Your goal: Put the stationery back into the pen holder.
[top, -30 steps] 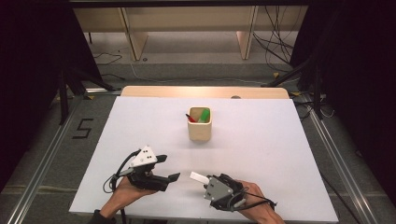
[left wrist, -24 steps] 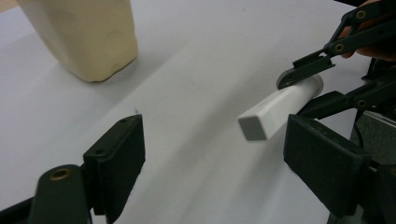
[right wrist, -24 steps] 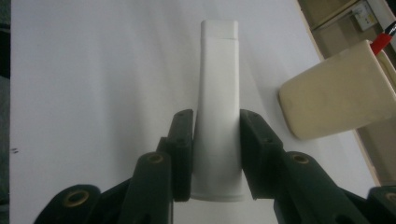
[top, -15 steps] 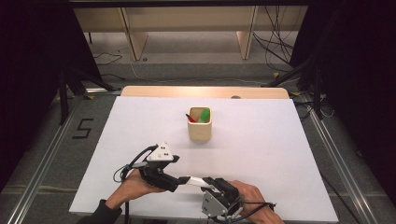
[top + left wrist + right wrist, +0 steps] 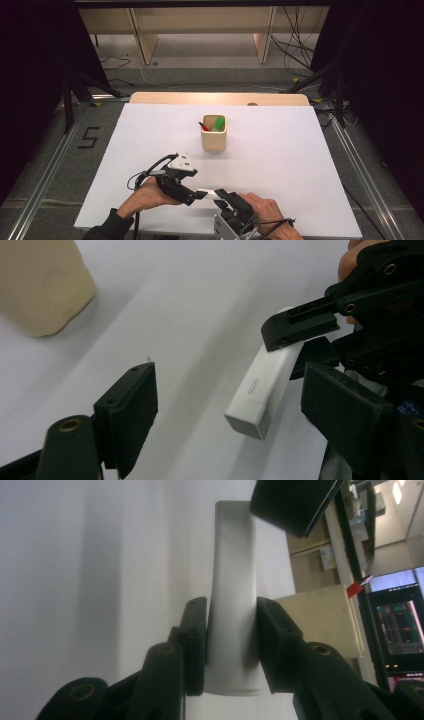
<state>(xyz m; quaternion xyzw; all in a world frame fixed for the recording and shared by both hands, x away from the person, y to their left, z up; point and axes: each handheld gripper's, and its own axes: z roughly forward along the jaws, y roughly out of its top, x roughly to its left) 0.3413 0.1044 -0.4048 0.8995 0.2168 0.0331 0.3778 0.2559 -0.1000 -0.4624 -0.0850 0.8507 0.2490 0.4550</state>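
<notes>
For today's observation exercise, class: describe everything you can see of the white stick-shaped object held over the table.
The white stick is a slim, smooth, plastic-looking bar with rounded edges, small grey lettering on one face and a faint seam near its free end. It is held above the white table, near the front edge. The right tongs are shut on one end, pads pressing both sides. Its free end points between the open left tongs, whose pads do not touch it.

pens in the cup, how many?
2: a red one at the cup's left, a green one at its right. More may be hidden inside.
</notes>
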